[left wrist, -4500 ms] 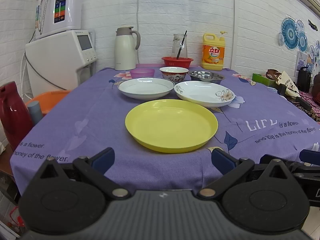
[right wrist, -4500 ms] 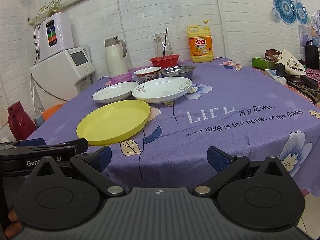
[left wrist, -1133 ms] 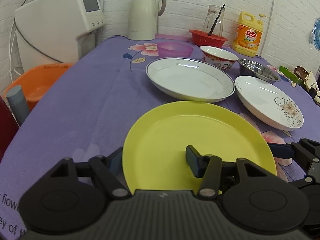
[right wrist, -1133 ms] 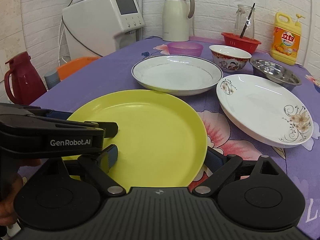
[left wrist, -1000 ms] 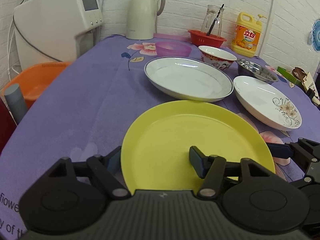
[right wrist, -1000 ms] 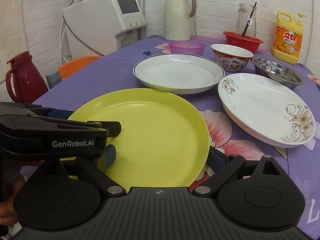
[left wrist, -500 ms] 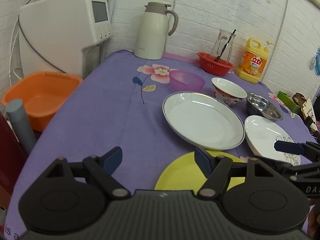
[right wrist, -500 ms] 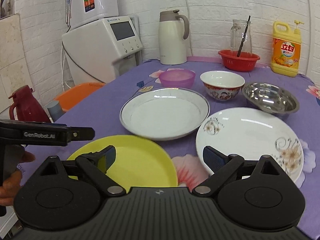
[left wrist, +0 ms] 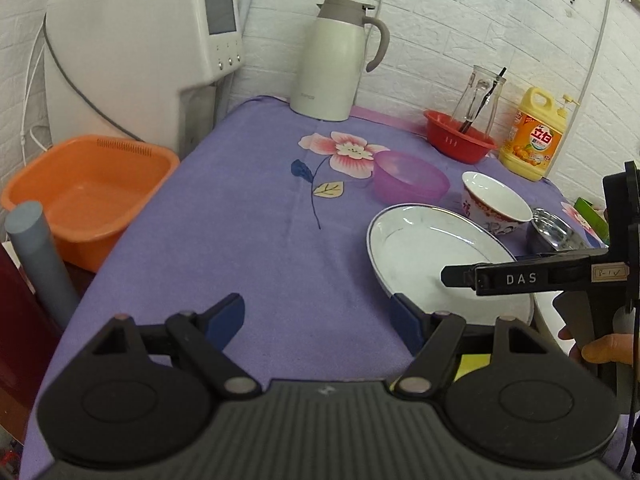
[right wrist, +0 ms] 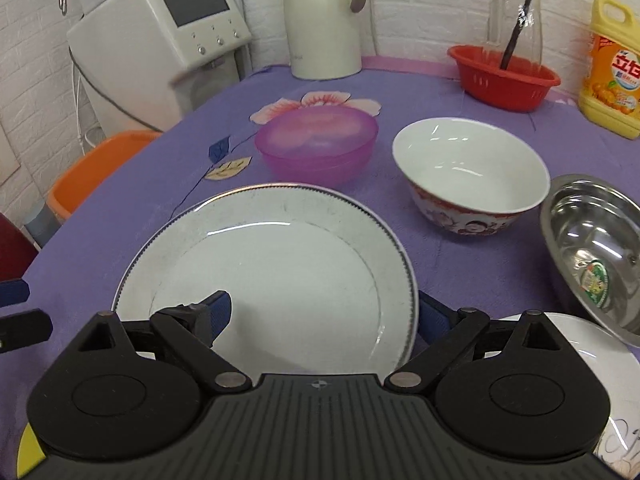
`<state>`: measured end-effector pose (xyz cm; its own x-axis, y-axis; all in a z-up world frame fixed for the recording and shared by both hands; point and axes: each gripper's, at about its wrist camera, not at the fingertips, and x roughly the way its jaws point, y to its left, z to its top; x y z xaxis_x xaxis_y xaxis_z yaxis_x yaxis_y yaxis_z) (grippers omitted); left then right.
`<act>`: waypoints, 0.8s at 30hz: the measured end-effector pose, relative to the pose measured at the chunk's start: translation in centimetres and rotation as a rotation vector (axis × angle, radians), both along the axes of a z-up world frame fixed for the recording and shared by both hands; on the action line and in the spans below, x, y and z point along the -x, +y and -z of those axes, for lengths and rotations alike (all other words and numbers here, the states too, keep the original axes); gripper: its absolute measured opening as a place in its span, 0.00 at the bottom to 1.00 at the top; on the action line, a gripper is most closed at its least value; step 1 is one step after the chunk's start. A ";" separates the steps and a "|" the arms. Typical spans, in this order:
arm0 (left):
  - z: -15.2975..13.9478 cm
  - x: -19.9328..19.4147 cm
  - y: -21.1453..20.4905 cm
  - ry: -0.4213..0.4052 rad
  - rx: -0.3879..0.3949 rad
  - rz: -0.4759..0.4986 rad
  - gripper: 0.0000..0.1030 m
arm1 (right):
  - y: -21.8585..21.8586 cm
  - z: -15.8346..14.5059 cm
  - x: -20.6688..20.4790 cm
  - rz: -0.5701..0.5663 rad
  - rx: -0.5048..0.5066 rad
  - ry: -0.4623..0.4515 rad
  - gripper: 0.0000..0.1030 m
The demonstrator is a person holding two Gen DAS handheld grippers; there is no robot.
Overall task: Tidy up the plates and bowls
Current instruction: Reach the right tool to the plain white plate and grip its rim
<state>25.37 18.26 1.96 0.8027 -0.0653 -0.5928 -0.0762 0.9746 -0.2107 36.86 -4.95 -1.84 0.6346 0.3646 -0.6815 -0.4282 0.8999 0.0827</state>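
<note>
A white plate with a dark rim (right wrist: pixel 280 276) lies on the purple cloth and also shows in the left wrist view (left wrist: pixel 432 256). My right gripper (right wrist: pixel 324 316) is open, its jaws spread over the plate's near edge. My left gripper (left wrist: pixel 318 318) is open and empty over bare cloth left of the plate. Behind the plate stand a pink plastic bowl (right wrist: pixel 318 144), a red-patterned white bowl (right wrist: pixel 472 176) and a steel bowl (right wrist: pixel 596 248). A flowered white plate (right wrist: pixel 580 360) and a sliver of the yellow plate (left wrist: pixel 474 364) lie near.
A cream thermos jug (left wrist: pixel 332 56), a red basket (left wrist: pixel 460 140) with a glass jar, and a yellow detergent bottle (left wrist: pixel 536 136) stand at the back. An orange basin (left wrist: pixel 80 192) and a white appliance (left wrist: pixel 140 52) are off the table's left side.
Both grippers have moved forward, away from the yellow plate. The right gripper has come over the white rimmed plate's near edge. The yellow plate has dropped almost out of view.
</note>
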 end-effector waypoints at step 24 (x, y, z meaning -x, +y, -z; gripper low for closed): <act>2.3 -9.8 -4.2 0.145 -0.062 0.088 0.70 | 2.5 0.8 1.2 -0.100 0.041 0.000 1.00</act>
<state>35.13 14.08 -0.31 0.7016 -0.0915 -0.7066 -0.0152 0.9896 -0.1433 35.68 -2.47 -2.68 0.5964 0.3980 -0.6971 -0.5158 0.8554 0.0472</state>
